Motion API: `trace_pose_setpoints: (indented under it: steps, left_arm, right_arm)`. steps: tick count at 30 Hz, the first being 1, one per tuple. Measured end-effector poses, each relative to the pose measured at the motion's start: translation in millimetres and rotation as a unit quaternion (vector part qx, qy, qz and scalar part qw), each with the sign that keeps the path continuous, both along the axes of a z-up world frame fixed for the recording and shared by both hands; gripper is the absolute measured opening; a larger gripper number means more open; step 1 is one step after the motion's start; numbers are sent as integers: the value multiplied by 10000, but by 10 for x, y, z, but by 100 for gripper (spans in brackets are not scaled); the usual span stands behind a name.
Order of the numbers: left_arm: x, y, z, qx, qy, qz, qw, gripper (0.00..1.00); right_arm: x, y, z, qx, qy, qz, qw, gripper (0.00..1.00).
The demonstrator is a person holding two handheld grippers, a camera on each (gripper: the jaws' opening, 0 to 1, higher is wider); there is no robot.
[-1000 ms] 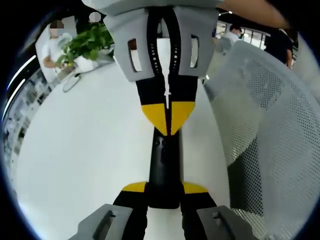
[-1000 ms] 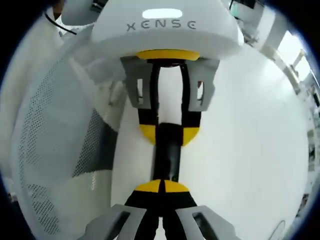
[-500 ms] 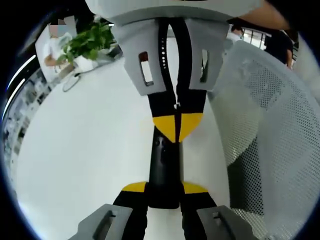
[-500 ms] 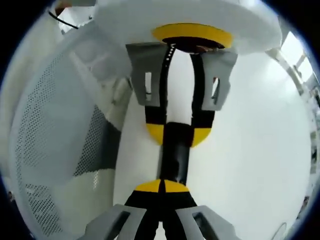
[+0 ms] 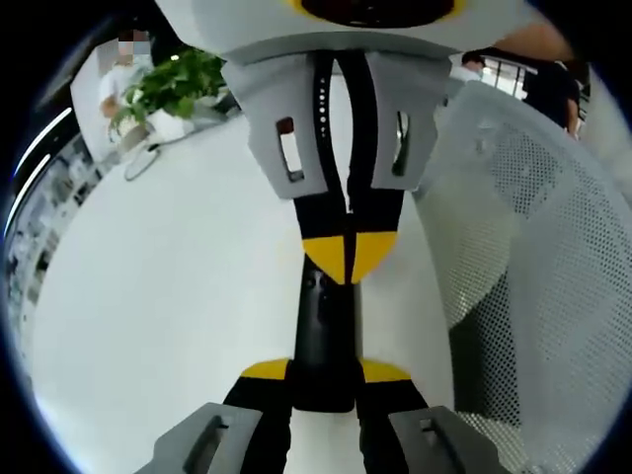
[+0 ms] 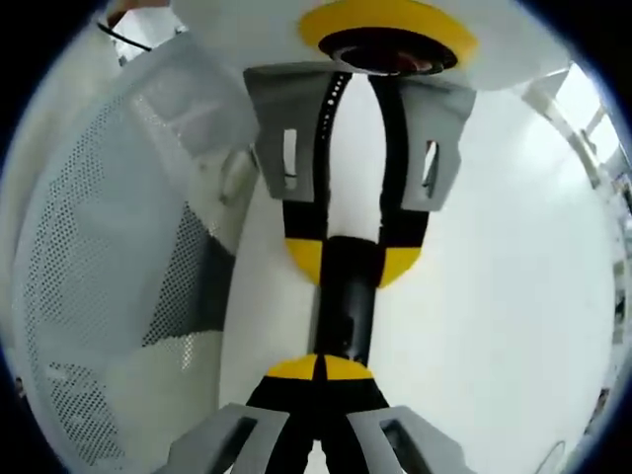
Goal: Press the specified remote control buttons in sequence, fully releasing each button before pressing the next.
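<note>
The slim black plastic remote control (image 5: 323, 336), unlabelled, is clamped by the left gripper (image 5: 324, 380) while the right gripper's (image 6: 321, 370) closed tips meet it.

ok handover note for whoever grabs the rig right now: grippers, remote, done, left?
Left gripper: shut on the remote, clamping its near end above the white table.
Right gripper: jaws shut, yellow tips down on the remote's top face.
White mesh chair stands beside the table.
Done: remote held, one tip placed on it.
Left: can't tell which button is under the tip or how many presses are made; check the sequence, release fully between presses.
</note>
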State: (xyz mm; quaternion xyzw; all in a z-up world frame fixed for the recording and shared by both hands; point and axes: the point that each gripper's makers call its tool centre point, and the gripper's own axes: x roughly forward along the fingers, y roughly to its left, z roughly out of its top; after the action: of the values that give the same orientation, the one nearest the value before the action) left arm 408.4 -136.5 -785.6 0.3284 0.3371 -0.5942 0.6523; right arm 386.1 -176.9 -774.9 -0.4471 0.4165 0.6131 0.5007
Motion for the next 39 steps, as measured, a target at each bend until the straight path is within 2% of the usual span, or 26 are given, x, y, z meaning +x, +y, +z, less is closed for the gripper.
trace_pose_setpoints:
  steps: [15,29,34,39]
  left_arm:
    - [11,11,-11,-64,-16,14,10000,23]
    - [-8,1,4,-63,-40,7,10000,23]
    - [-23,-6,23,-62,-44,20,10000,23]
    - [-16,-1,10,-65,-28,29,10000,23]
  right_arm:
    - [-2,5,-6,45,31,-56,10000,0]
    - [-17,1,-27,-19,-219,137,9997,0]
    - [-24,-7,-29,64,-519,259,9983,0]
    - [-40,2,-17,206,-1001,364,9941,0]
